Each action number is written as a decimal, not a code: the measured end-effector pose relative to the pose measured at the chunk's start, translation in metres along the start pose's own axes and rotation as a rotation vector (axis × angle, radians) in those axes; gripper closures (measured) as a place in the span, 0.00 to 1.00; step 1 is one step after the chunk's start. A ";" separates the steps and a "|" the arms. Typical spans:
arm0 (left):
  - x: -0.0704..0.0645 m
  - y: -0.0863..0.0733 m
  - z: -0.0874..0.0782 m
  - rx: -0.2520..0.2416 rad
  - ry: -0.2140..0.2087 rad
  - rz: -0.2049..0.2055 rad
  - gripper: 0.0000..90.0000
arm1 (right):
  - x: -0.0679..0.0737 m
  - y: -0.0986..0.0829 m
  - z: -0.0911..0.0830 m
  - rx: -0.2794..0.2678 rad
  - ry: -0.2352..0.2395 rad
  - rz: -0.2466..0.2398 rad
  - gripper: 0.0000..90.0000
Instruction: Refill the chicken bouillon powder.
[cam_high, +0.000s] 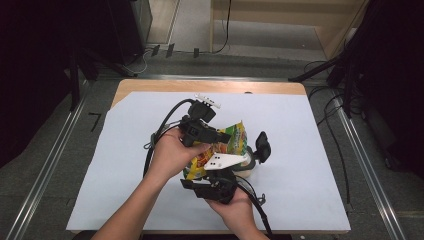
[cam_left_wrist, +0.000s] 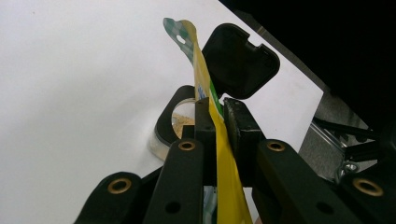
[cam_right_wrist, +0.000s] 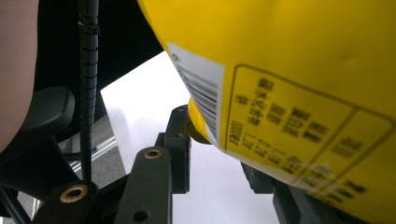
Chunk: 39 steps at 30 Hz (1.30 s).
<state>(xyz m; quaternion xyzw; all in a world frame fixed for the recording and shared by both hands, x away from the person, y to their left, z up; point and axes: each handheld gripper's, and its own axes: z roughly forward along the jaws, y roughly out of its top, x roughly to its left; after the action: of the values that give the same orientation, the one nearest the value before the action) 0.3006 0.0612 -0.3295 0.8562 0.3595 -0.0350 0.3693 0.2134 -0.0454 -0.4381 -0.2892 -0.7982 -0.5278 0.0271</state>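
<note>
Over the counter (cam_high: 300, 150), mid-sheet: yellow bag (cam_high: 231, 142) held in the air by both tools, tilted above an open jar (cam_left_wrist: 175, 126) with its black flip lid (cam_left_wrist: 240, 60) up. Left hand-held gripper (cam_left_wrist: 217, 121) clamped on the bag's top edge. Right hand-held gripper (cam_right_wrist: 215, 140) has a jaw on either side of the bag's lower part; firm clamp or not, cannot tell. Jar shows some light granules inside. Judgement: bag positioned for pouring, pour at most partly done; emptying the bag, setting it down and closing the lid remain.
</note>
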 end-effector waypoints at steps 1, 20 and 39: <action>0.000 0.000 0.000 0.000 0.000 0.001 0.94 | 0.000 0.000 0.000 0.000 0.000 0.000 0.75; -0.004 0.001 -0.002 -0.005 0.001 0.008 0.94 | 0.001 0.001 -0.001 -0.007 -0.008 0.003 0.75; -0.005 0.001 0.000 -0.001 0.007 0.010 0.94 | 0.000 0.000 -0.001 -0.005 -0.007 0.016 0.75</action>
<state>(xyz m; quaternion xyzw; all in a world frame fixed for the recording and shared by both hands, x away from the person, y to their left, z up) 0.2973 0.0577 -0.3278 0.8580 0.3563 -0.0301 0.3687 0.2129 -0.0459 -0.4378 -0.2973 -0.7945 -0.5287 0.0277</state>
